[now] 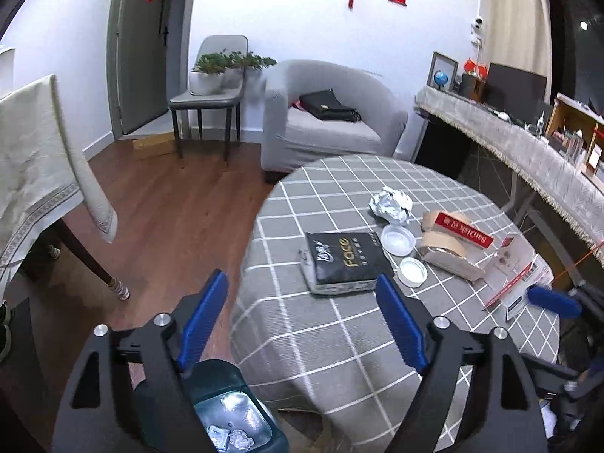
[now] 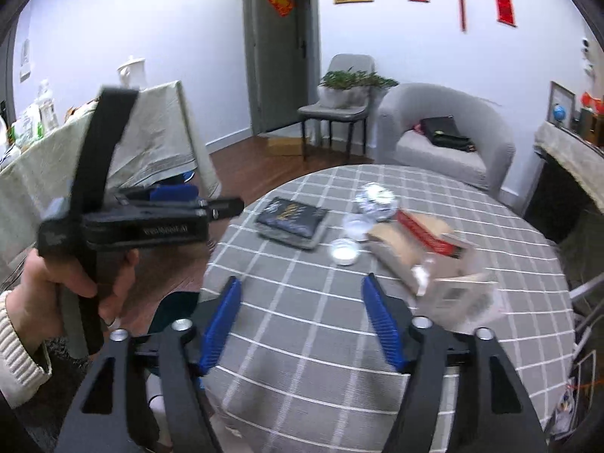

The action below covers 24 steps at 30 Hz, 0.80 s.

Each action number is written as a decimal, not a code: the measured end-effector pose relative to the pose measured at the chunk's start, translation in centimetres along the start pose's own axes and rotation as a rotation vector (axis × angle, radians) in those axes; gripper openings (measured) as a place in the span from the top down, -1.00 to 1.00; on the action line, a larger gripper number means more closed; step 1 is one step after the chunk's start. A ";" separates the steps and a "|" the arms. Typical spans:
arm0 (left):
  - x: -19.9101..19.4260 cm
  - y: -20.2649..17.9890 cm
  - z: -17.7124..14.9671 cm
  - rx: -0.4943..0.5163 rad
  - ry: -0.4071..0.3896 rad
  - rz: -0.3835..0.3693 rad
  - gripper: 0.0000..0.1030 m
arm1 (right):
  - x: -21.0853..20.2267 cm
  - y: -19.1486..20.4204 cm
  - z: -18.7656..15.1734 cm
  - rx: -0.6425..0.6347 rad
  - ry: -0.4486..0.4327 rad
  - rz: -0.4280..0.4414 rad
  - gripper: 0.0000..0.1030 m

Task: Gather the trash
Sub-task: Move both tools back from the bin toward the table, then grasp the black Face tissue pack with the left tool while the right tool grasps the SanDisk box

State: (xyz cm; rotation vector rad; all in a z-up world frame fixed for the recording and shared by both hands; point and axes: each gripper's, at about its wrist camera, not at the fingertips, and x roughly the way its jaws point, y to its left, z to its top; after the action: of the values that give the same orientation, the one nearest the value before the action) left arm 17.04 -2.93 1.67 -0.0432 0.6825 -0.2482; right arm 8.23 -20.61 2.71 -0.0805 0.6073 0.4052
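1. The left gripper (image 1: 302,321) hangs with jaws wide and nothing between them, above the table's (image 1: 339,339) near edge.
2. Below it the bin (image 1: 234,415) is cut off by the frame – crumpled foil shows inside.
3. The right gripper (image 2: 300,321) also stands wide and empty.
4. On the table lie a foil ball (image 1: 390,204), 2 lids (image 1: 397,239), a black pack (image 1: 345,262) and torn boxes (image 1: 453,249) – blurred in the right wrist view.

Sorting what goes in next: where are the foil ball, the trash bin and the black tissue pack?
foil ball (image 1: 390,207), left wrist view, crumpled top.
trash bin (image 1: 241,389), left wrist view, dark rim.
black tissue pack (image 2: 290,217), right wrist view, printed top face.
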 end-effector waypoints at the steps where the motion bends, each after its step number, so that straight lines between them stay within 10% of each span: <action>1: 0.4 -0.4 0.0 0.006 0.008 -0.001 -0.64 | -0.5 -0.6 -0.1 0.009 -0.015 -0.009 -0.49; 24: 7.4 -4.4 -0.3 0.053 0.146 0.041 -0.74 | -2.5 -9.5 -3.0 0.161 -0.011 -0.105 -0.80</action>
State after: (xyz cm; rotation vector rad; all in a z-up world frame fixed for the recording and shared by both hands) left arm 21.42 -8.98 -2.62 0.0403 0.8209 -0.2317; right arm 8.47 -30.75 1.23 0.0436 0.6201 0.2537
